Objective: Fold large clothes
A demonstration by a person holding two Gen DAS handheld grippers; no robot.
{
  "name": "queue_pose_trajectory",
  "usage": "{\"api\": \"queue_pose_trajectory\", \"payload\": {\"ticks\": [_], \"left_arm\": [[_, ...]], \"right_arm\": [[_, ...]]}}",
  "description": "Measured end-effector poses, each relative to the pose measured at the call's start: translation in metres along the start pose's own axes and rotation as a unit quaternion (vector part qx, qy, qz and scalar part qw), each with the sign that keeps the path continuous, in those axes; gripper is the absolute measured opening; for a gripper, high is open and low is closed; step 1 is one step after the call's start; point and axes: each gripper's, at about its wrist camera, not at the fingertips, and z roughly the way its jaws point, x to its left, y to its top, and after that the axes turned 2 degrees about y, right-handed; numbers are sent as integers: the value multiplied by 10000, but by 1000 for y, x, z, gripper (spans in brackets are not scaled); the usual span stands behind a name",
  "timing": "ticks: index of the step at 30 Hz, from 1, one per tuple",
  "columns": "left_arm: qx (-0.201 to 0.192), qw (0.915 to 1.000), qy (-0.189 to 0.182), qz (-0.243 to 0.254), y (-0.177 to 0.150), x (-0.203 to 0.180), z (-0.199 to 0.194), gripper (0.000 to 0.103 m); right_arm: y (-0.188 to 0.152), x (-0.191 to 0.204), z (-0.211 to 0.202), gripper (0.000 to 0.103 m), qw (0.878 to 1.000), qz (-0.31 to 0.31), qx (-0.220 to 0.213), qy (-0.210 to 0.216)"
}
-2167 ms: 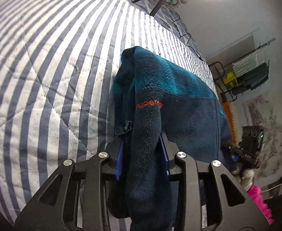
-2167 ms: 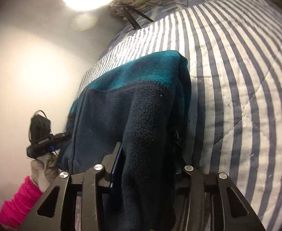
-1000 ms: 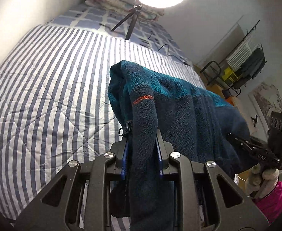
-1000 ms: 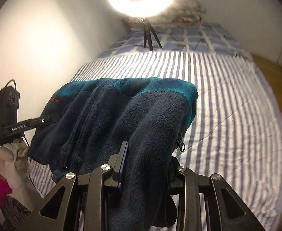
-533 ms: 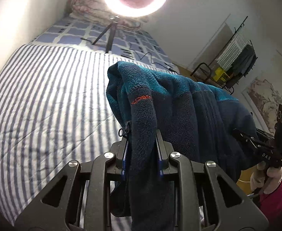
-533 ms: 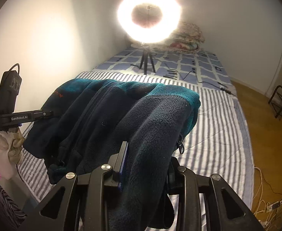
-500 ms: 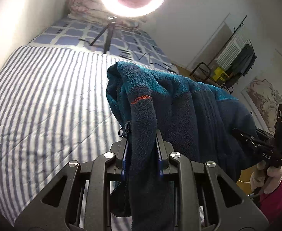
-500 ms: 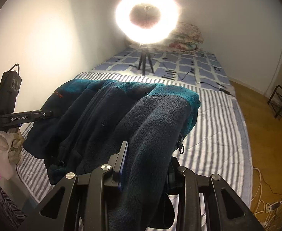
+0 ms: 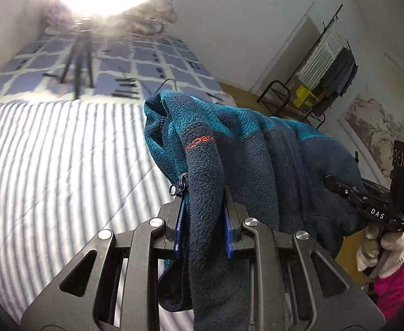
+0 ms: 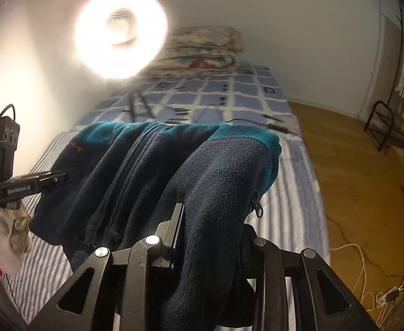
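Closest to the left wrist camera, the left gripper is clamped on a thick roll of the fleece jacket, its blue-edged fingers pressed in on both sides of the navy fabric. A zipper pull dangles just beside the left finger, and there's a small orange logo stitched on the fold right above the grip.

Same deal on the other side: the right gripper is pinching a fat fold of the jacket, with fabric bulging over the fingers so only the left one really shows. Another zipper pull hangs off the right edge.

The jacket itself is stretched between the two grippers and held up in the air above the striped bedspread, navy body with a teal band along the top. From each camera you can see the opposite gripper biting the far corner, held by a gloved hand with a pink sleeve.

Further back there's a blue checked blanket, a tripod standing on it, and a very bright ring light. Folded floral bedding sits against the far wall. Off to the right is wood floor and a clothes rack.
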Motion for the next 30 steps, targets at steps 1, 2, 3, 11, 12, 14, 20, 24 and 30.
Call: {"api": "queue_pose_trajectory", "payload": {"ticks": [1, 2, 3, 11, 12, 14, 20, 24, 30], "left_arm": [[-31, 10000, -2, -29, 9, -4, 13, 21], [-54, 10000, 7, -44, 18, -8, 25, 21], [-70, 10000, 14, -56, 24, -10, 34, 21], [-99, 9995, 237, -177, 81, -15, 119, 21], [-89, 9995, 266, -172, 84, -14, 126, 21], [-58, 9993, 343, -161, 92, -12, 144, 21], [371, 9971, 574, -328, 90, 13, 204, 21], [730, 9931, 731, -548, 79, 41, 237, 23], [743, 9935, 805, -309, 78, 40, 247, 24]], "right_arm": [[8, -8, 5, 29, 10000, 11, 2, -37], [17, -18, 12, 29, 10000, 31, -10, -77], [28, -29, 20, 29, 9999, 57, -29, -112], [86, -94, 79, 29, 9993, 288, -155, -164], [91, -100, 88, 29, 9993, 322, -143, -153], [99, -112, 108, 29, 9991, 375, -110, -154], [96, -141, 165, 29, 9985, 503, 164, -126], [71, -176, 215, 33, 9935, 776, 767, -339], [50, -209, 231, 44, 9880, 1356, 718, 198]]}}
